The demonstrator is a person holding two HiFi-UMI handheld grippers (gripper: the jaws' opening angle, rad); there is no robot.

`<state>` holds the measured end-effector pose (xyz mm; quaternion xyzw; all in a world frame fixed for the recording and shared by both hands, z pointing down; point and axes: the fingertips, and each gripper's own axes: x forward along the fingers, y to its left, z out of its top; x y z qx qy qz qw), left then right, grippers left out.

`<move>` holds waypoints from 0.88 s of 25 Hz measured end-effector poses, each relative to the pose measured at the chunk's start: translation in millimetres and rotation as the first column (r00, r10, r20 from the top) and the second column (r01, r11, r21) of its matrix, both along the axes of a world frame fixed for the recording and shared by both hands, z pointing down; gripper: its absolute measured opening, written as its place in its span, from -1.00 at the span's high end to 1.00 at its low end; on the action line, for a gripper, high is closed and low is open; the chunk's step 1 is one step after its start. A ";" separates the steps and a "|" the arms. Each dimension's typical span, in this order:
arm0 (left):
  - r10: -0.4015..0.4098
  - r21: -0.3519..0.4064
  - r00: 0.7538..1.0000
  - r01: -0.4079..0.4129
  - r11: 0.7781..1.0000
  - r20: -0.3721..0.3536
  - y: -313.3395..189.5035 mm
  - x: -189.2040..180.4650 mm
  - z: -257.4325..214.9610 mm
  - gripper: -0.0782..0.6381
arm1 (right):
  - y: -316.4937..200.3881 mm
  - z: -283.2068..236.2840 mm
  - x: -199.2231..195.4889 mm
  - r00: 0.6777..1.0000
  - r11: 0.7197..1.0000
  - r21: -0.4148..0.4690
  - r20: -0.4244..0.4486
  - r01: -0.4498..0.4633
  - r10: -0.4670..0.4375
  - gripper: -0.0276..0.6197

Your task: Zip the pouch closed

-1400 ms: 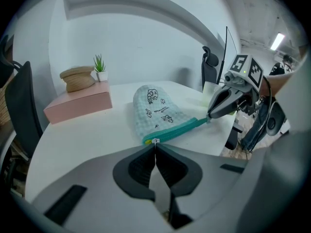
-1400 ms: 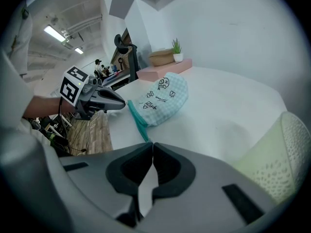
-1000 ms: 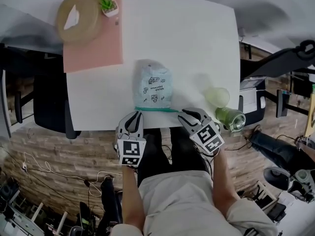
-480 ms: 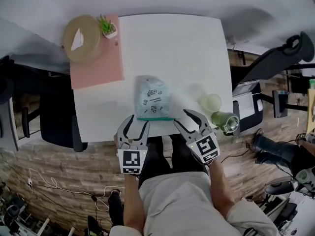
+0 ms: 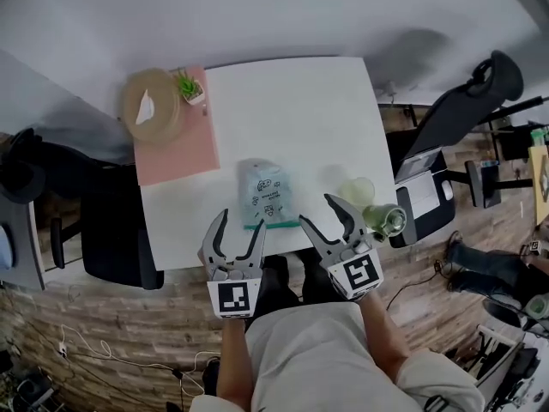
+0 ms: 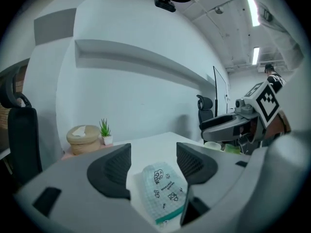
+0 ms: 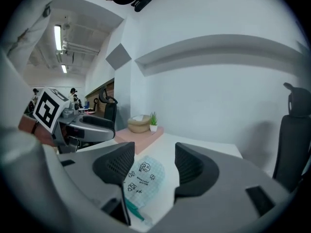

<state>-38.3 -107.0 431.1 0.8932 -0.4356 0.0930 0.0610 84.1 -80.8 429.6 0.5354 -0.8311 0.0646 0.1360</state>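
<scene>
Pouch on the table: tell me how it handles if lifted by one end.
The pouch looks soft with rounded, bulging sides, so it would probably sag. It seems thin and light, and would likely slide on the smooth white table if pushed.

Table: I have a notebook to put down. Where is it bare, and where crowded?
Bare: the white table top beyond the pouch, right of the pink mat. Also the near strip left of the pouch. Crowded: the near right corner, by the green bottle.
</scene>
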 end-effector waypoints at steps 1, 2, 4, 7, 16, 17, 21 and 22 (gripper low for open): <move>0.002 0.009 1.000 -0.002 1.000 -0.005 -1.0 0.1 -4.5 0.01 | -1.0 -3.4 0.3 1.000 1.000 0.005 0.000 -0.013 0.013 0.15; 0.006 0.018 1.000 -0.006 1.000 -0.008 -2.0 0.2 -8.3 0.01 | -1.5 -6.5 -0.1 1.000 1.000 0.007 -0.001 -0.021 0.021 0.15; 0.012 0.034 1.000 -0.012 0.999 -0.013 -3.7 0.4 -15.6 0.01 | -0.8 -11.8 -1.3 1.000 1.000 0.013 -0.005 -0.028 0.028 0.15; 0.019 0.056 1.000 -0.018 0.998 -0.018 -5.5 -1.2 -24.5 0.01 | -1.6 -23.3 -3.1 0.999 0.998 0.043 -0.013 -0.038 0.038 0.15; 0.072 0.086 0.997 -0.075 0.994 0.034 -3.3 -6.5 -31.5 0.04 | 4.6 -37.1 -3.5 0.996 0.994 0.074 -0.022 -0.080 0.082 0.16; 0.072 0.086 0.997 -0.075 0.994 0.038 -2.5 -6.9 -31.9 0.04 | 5.8 -37.9 -3.5 0.996 0.994 0.071 -0.021 -0.087 0.088 0.16; 0.060 0.082 0.997 -0.065 0.995 0.054 4.8 -3.0 -35.1 0.05 | 12.8 -43.7 1.8 0.996 0.994 0.069 -0.017 -0.089 0.091 0.16; 0.057 0.080 0.997 -0.061 0.995 0.054 7.0 -1.6 -36.5 0.05 | 14.8 -45.3 3.5 0.996 0.994 0.071 -0.016 -0.085 0.086 0.16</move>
